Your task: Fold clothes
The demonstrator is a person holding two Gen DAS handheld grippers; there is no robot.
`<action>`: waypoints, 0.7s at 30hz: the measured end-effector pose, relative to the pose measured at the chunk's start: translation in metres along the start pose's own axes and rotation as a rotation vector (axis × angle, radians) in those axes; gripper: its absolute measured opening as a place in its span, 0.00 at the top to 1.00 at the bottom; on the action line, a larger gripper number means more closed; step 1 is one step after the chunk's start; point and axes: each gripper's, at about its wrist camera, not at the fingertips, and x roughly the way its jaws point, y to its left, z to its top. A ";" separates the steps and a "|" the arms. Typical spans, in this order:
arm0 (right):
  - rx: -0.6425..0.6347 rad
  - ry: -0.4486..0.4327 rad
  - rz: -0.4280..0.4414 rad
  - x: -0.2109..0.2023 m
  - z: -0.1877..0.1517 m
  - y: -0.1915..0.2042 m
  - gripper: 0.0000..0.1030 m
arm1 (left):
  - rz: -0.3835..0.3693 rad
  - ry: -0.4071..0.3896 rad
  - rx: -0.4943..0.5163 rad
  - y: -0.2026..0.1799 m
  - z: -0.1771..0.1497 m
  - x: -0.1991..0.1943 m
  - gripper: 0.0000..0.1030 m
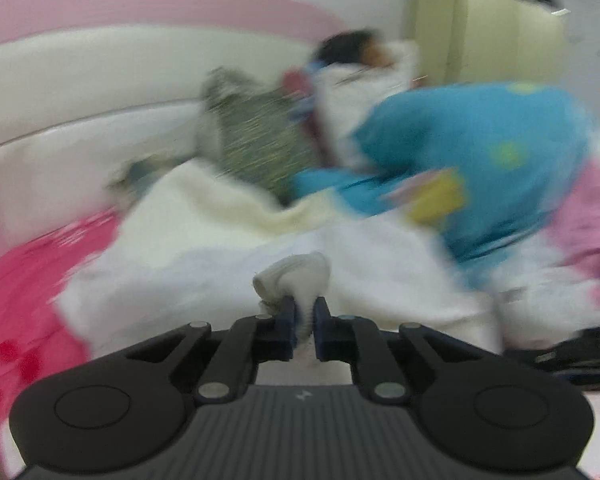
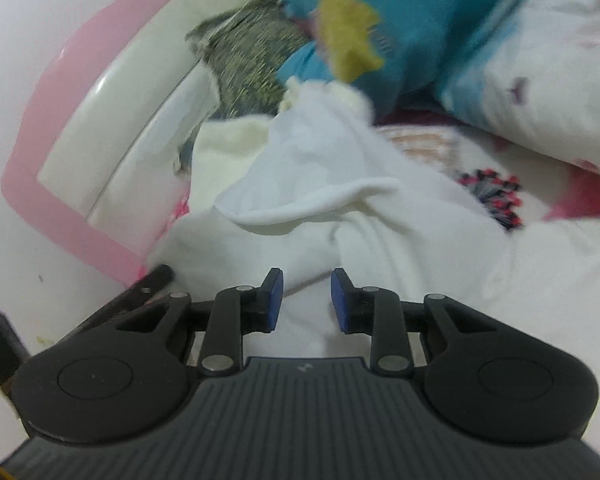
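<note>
A white garment [image 1: 204, 280] lies spread over the bed in the blurred left wrist view. My left gripper [image 1: 303, 304] is shut on a bunched fold of it [image 1: 296, 272], which sticks up between the blue pads. In the right wrist view the same white garment [image 2: 340, 208] lies rumpled with a raised fold just ahead of the fingers. My right gripper [image 2: 306, 284] hangs low over it with its jaws a little apart. White cloth shows in the gap, and the pads do not press on it.
A blue blanket [image 1: 480, 140] with yellow patches is heaped behind the garment, beside a green patterned pillow [image 1: 260, 140]. A cream cloth [image 1: 204, 208] and pink sheet [image 1: 28, 280] lie left. A pink-and-white headboard [image 1: 80, 92] stands behind. A person [image 1: 352, 48] lies at the back.
</note>
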 end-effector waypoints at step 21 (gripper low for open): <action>0.662 -0.332 -0.437 -0.265 -0.182 -0.196 0.74 | -0.684 0.438 0.492 -0.284 -0.185 -0.058 0.62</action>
